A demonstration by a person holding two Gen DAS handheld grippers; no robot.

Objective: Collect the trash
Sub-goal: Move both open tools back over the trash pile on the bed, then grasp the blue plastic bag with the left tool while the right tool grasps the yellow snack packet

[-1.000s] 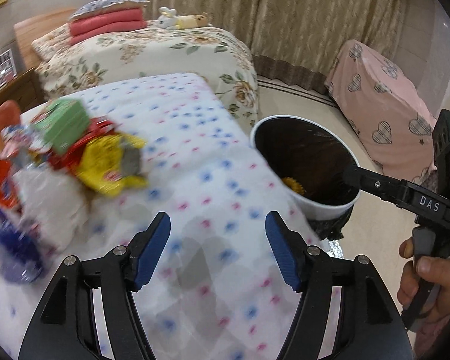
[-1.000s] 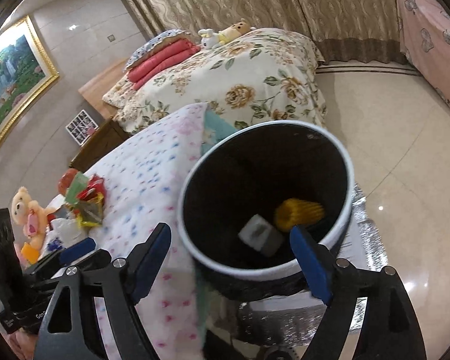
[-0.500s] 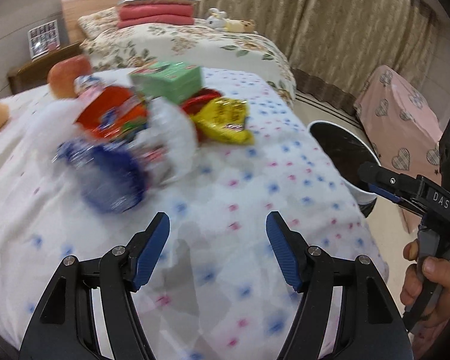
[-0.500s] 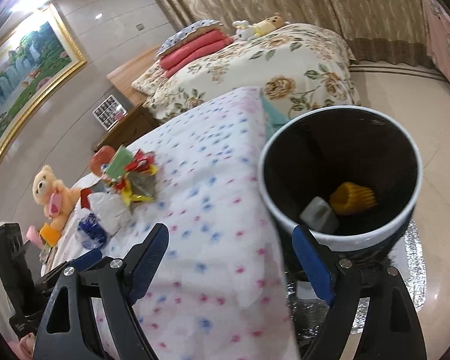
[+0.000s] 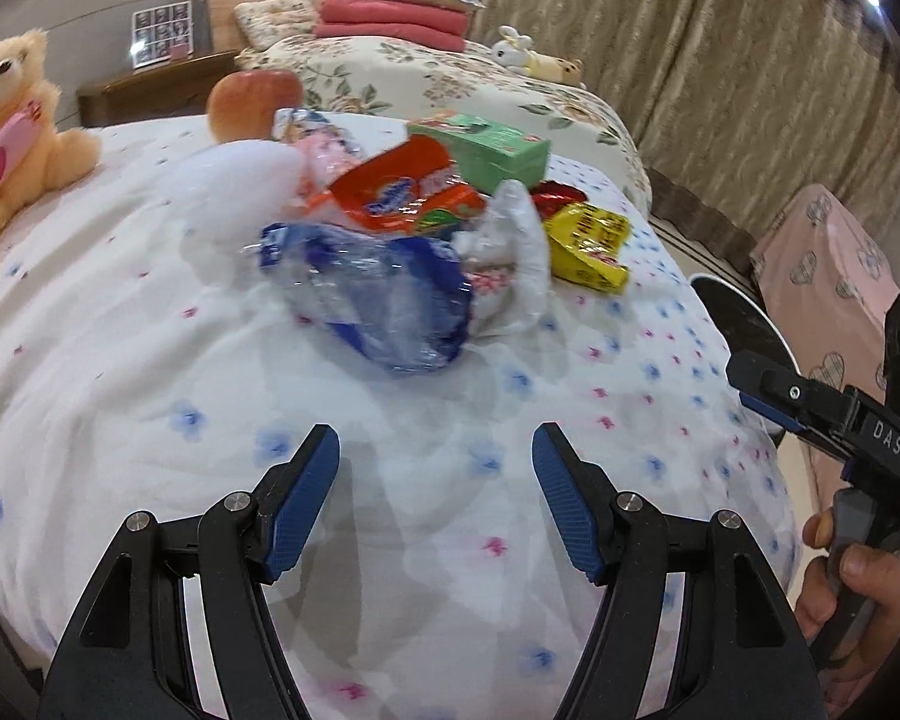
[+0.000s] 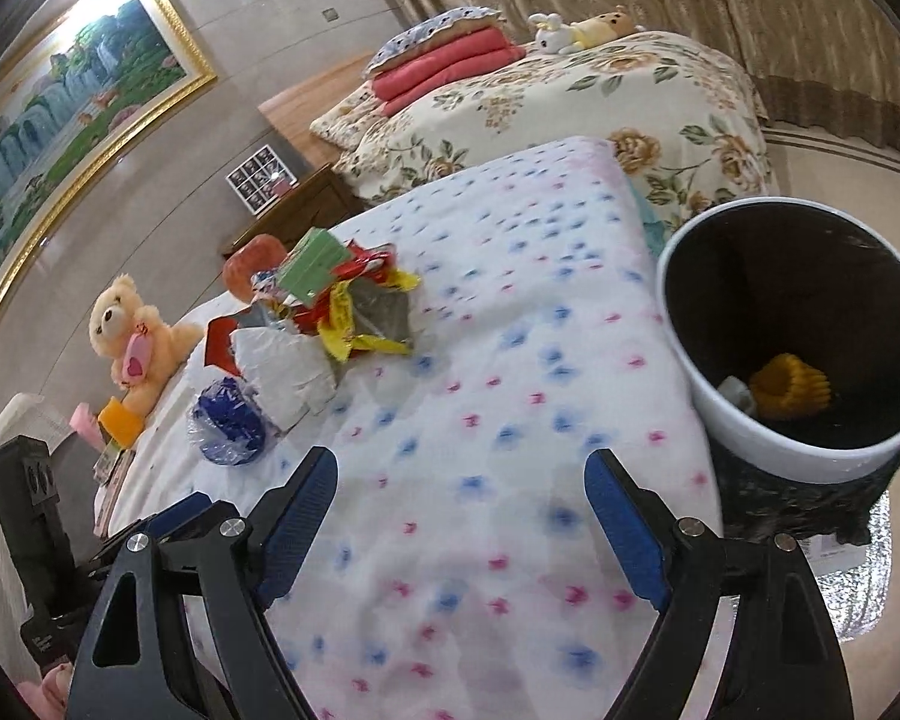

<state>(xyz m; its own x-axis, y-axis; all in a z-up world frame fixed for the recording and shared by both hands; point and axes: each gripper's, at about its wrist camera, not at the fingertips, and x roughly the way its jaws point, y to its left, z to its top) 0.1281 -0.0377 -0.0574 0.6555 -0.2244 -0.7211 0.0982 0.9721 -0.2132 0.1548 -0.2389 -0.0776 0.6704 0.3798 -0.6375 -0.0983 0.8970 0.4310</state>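
Crinkly blue-and-clear plastic wrapper point(image 5: 384, 306) lies just ahead of the spread, empty fingers point(image 5: 303, 501) of the left gripper point(image 5: 435, 501). Right gripper point(image 6: 459, 519), also spread and empty, has the bin point(image 6: 744, 432) right of its fingertips. Judged step: reaching; next, advance and pinch the wrapper.

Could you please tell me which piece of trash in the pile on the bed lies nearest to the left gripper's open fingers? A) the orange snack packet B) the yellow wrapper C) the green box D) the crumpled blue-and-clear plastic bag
D: in the left wrist view the blue-and-clear plastic bag sits at the front of the pile, just ahead of the left gripper, with the other items behind it.
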